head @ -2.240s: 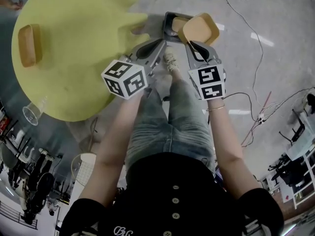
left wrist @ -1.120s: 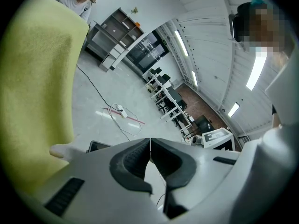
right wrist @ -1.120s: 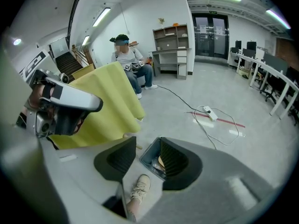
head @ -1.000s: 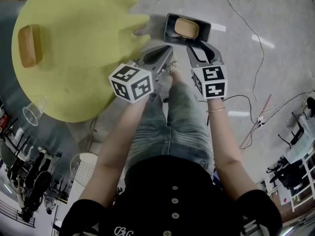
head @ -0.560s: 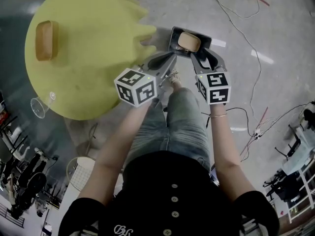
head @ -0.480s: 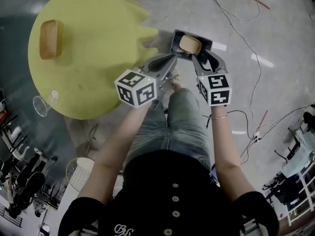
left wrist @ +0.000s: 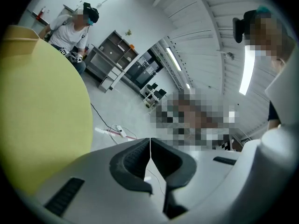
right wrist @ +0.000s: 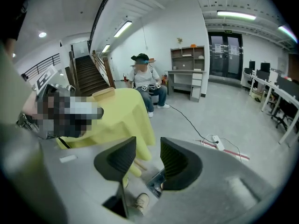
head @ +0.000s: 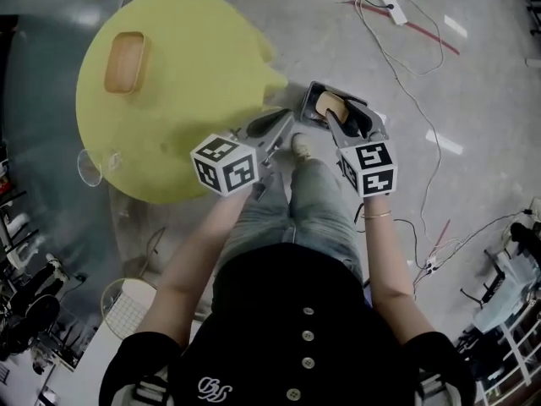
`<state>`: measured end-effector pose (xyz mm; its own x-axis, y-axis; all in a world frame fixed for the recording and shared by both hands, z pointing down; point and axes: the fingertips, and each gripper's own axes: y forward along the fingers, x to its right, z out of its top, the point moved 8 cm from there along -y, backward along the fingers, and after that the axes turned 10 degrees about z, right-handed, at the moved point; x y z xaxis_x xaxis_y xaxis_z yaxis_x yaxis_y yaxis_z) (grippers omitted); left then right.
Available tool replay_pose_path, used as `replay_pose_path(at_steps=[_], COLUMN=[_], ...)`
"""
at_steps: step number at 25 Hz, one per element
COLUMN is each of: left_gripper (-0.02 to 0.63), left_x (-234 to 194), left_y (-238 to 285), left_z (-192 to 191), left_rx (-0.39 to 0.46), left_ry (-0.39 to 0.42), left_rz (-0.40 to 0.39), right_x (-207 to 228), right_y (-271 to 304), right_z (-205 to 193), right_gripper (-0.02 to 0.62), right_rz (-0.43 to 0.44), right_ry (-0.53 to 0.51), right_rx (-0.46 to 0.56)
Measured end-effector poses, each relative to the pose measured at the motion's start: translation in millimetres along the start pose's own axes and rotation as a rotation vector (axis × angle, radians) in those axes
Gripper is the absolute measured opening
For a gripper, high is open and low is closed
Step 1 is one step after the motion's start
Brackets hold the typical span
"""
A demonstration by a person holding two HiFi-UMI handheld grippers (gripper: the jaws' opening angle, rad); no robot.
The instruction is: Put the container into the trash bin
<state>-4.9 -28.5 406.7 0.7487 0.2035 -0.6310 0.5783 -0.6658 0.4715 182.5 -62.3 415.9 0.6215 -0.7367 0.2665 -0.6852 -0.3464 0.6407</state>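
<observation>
A: Progress, left to right?
B: Spare container [head: 126, 61] on the yellow tabletop [head: 194, 83] (maybe still to bin). Left gripper [left wrist: 150, 141]: fingers pressed together, empty. Container [head: 330, 104] lies in the trash bin [head: 309, 106]. Right gripper [right wrist: 148, 146]: fingers apart, empty.

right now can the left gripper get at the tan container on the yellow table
Probably yes: nothing stands on the yellow table between the left gripper and the tan container. Its jaws are shut, so they must open first.
</observation>
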Motion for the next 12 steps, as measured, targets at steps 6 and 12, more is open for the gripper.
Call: replay_pose_path(at_steps=[6,12], left_gripper=[0.017,0.016], left_x=[-6.9,-11.3], left_y=[-31.4,-54.5], left_z=[22.7,49.6], left_rx=[0.085,0.198], left_ry=[-0.009,-0.035], left_rz=[0.033,0.036], right_x=[-21.9,-50.1], right_y=[14.8,32.7], right_z=[32.5,72.7], right_gripper=[0.153,0.153], right_rz=[0.068,0.166], right_ry=[-0.069,-0.136], right_rx=[0.009,0.049])
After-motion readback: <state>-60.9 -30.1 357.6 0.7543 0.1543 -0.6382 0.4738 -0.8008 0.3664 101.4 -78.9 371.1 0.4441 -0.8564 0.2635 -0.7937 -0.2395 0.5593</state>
